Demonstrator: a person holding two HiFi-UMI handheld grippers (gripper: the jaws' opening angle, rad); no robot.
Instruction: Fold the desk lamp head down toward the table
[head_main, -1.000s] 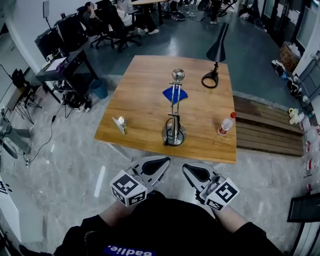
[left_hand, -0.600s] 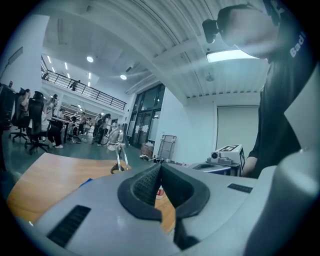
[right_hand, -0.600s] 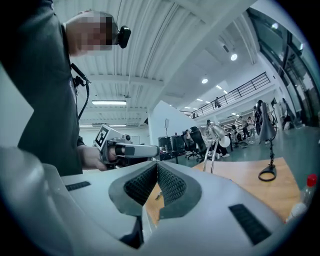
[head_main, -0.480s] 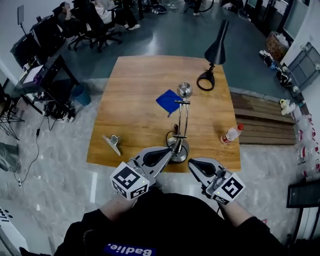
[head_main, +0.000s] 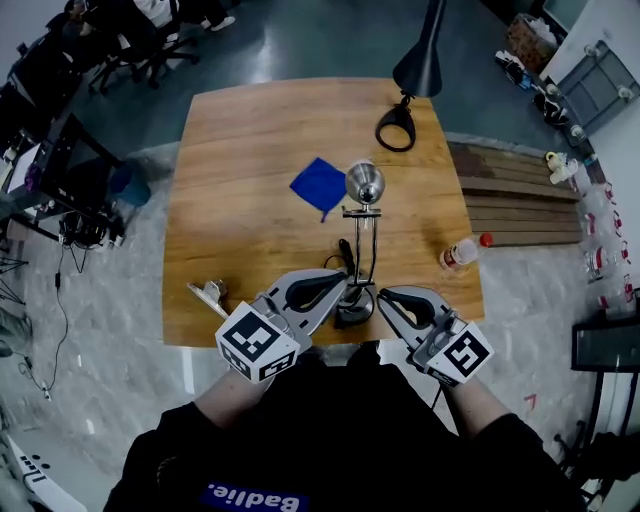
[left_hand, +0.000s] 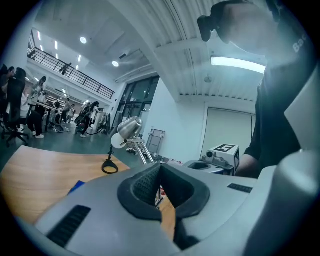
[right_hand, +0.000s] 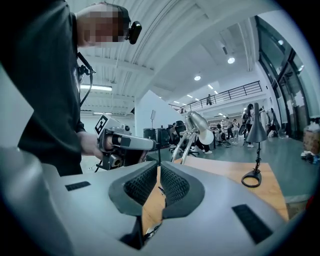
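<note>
The silver desk lamp stands upright near the table's front edge, its round base (head_main: 355, 308) between my two grippers and its shiny head (head_main: 365, 184) up on the twin-rod arm. The head also shows in the left gripper view (left_hand: 129, 127) and the right gripper view (right_hand: 198, 122). My left gripper (head_main: 338, 281) sits just left of the base, shut and empty (left_hand: 160, 169). My right gripper (head_main: 386, 298) sits just right of the base, also shut with nothing between its jaws (right_hand: 158, 173). Neither touches the lamp.
On the wooden table (head_main: 230, 150) lie a blue cloth (head_main: 320, 185), a plastic bottle (head_main: 458, 253) at the right edge and a small metal object (head_main: 212, 295) at the front left. A black lamp (head_main: 417, 70) with a ring base (head_main: 396, 126) stands at the far right. Wooden slats (head_main: 520, 200) lie beside the table.
Both grippers have moved forward from over the floor to the table's front edge, either side of the silver lamp's base. The whole view has closed in on the table. Both stayed shut.
</note>
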